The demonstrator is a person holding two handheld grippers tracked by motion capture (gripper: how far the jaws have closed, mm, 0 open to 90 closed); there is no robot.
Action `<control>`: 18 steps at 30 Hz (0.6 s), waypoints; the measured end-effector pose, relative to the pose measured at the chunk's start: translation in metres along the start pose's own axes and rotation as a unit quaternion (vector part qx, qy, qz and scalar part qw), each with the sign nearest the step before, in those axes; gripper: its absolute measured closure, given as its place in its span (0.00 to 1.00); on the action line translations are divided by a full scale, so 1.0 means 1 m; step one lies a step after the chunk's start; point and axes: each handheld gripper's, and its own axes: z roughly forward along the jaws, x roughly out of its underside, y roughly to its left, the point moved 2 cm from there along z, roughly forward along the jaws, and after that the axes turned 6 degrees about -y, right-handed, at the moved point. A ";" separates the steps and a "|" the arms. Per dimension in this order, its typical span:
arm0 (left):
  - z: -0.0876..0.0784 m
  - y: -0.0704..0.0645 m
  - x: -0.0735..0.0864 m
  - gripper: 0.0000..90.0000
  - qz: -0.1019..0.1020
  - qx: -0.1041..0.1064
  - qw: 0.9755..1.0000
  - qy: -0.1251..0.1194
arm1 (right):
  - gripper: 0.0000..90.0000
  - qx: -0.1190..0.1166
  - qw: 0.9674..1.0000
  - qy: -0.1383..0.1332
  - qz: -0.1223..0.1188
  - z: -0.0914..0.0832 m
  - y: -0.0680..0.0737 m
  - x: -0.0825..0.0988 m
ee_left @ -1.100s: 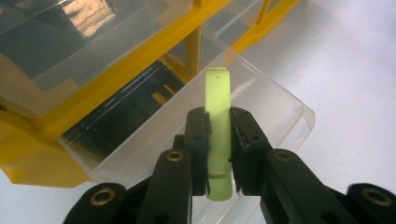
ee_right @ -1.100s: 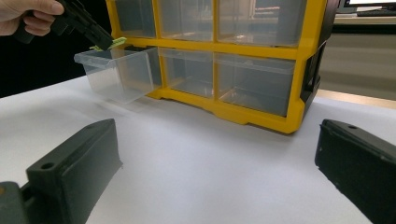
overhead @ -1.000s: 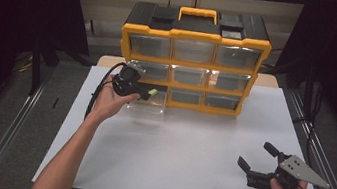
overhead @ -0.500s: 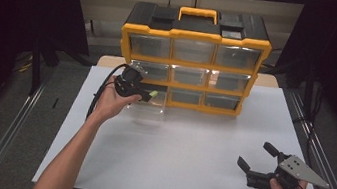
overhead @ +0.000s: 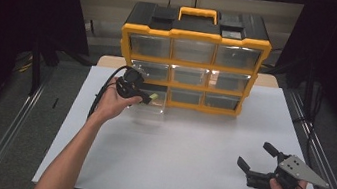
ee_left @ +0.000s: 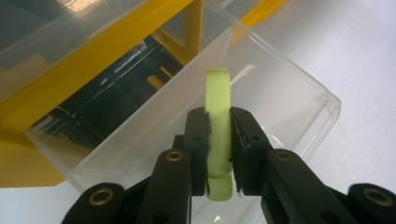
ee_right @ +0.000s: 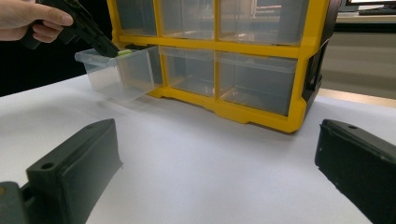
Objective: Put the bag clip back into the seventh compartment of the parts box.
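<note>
Two grippers work at a white table (overhead: 188,153). Nearest, the right gripper (overhead: 256,162) rests low at the table's near right corner in the person's hand, its black jaws spread wide with nothing between them, pointing toward the cabinet (overhead: 193,58). Farther off on the left, the left gripper (overhead: 147,100) is held above a clear drawer (overhead: 152,108) that is pulled out of the cabinet's bottom left slot; the forearm reaches in from the near edge and the hand (overhead: 113,102) wraps the gripper's body, jaws aimed forward and down. Those jaws are pinched tight on a small strip (ee_left: 218,126), pale green, flat and smooth with a rounded tip, standing upright between the pads just over the drawer's open top. That drawer is thin, glossy transparent plastic with rounded corners. Behind it stands the cabinet, a yellow plastic frame of clear drawers with a black top and a yellow handle (overhead: 198,14).
</note>
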 end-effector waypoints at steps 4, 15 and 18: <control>0.001 -0.001 -0.001 0.84 0.005 0.002 1.000 0.004 | 0.00 -0.001 1.000 -0.001 0.000 0.000 0.000 0.000; -0.002 -0.002 0.001 0.70 -0.022 -0.005 0.999 -0.045 | 0.00 0.000 1.000 0.002 0.001 -0.001 0.000 0.000; -0.006 0.000 0.002 0.63 -0.024 -0.014 0.998 -0.055 | 0.00 -0.001 1.000 0.001 0.002 -0.001 0.000 0.000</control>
